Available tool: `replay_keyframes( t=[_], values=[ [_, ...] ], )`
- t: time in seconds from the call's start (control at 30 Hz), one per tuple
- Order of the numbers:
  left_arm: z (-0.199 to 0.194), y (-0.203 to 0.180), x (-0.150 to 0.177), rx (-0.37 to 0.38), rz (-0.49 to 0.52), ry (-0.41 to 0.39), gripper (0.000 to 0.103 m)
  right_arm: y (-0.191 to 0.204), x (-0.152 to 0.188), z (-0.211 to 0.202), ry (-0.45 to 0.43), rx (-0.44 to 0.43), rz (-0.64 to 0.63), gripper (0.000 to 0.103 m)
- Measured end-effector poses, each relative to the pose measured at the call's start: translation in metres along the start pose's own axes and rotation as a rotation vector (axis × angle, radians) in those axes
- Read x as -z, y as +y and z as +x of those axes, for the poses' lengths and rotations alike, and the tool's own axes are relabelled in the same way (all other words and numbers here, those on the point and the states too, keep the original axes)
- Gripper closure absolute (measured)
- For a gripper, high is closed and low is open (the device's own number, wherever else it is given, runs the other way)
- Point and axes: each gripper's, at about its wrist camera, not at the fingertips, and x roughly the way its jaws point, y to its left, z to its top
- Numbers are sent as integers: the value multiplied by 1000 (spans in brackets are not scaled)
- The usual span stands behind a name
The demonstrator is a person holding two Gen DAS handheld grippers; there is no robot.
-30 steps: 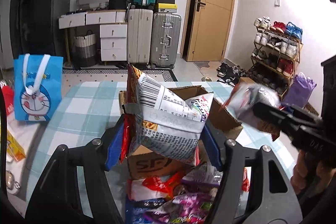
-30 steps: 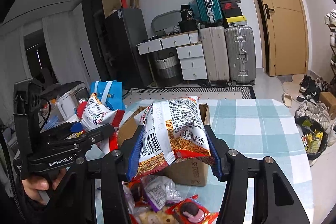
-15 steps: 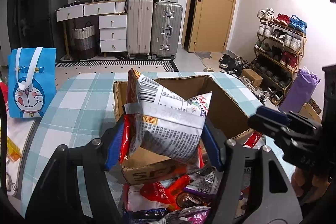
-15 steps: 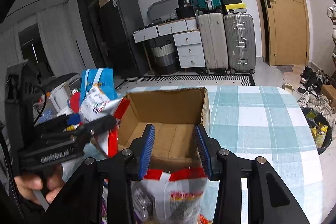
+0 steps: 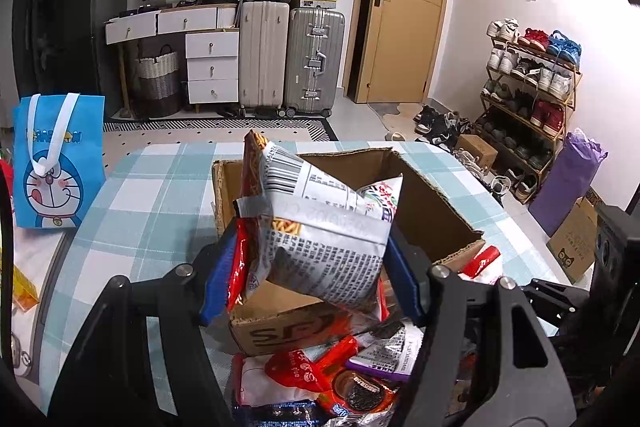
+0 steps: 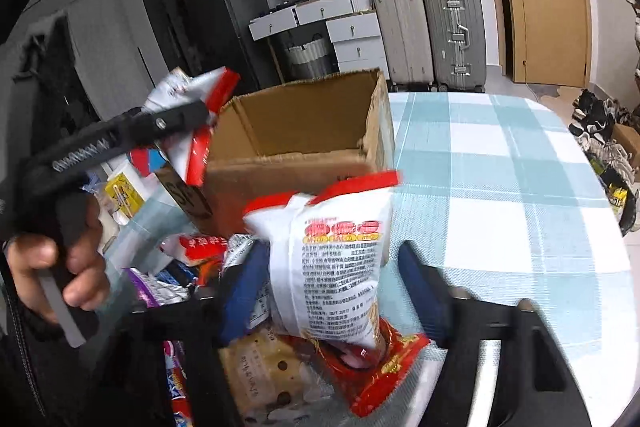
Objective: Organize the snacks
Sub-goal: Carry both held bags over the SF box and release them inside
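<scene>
right tongs [image 6: 334, 287] emptied, now over new packet [image 6: 332, 263]

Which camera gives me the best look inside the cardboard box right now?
The right wrist view: the cardboard box sits unobstructed, its far and side inner walls visible, though the near wall hides the floor. In the left wrist view the snack bag held in the left gripper blocks much of the box opening.

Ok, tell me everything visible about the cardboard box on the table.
The cardboard box is plain brown corrugated card, open at the top, its flap edges ragged. Black printed letters mark one outer side. It sits upright on the checked tablecloth, and what shows of its inside looks empty. Loose snack packets are piled against its near side. The left gripper holds a snack bag above its near edge.
</scene>
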Motion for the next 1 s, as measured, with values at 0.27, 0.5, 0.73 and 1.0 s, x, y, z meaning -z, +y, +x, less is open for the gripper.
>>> replay_keyframes(
  t=[0.27, 0.5, 0.73, 1.0],
  values=[
    [-3, 0, -9, 9, 7, -22, 39, 3, -14, -42, -158, -56, 48, 59],
    [14, -4, -13, -17, 29, 1, 39, 17, -59, -35, -244, -82, 49, 59],
    [38, 0, -9, -26, 32, 59, 38, 23, -83, 11, -188, -4, 44, 59],
    [43, 12, 3, -19, 9, 102, 27, 25, -83, 14, -164, -8, 18, 51]
  ],
)
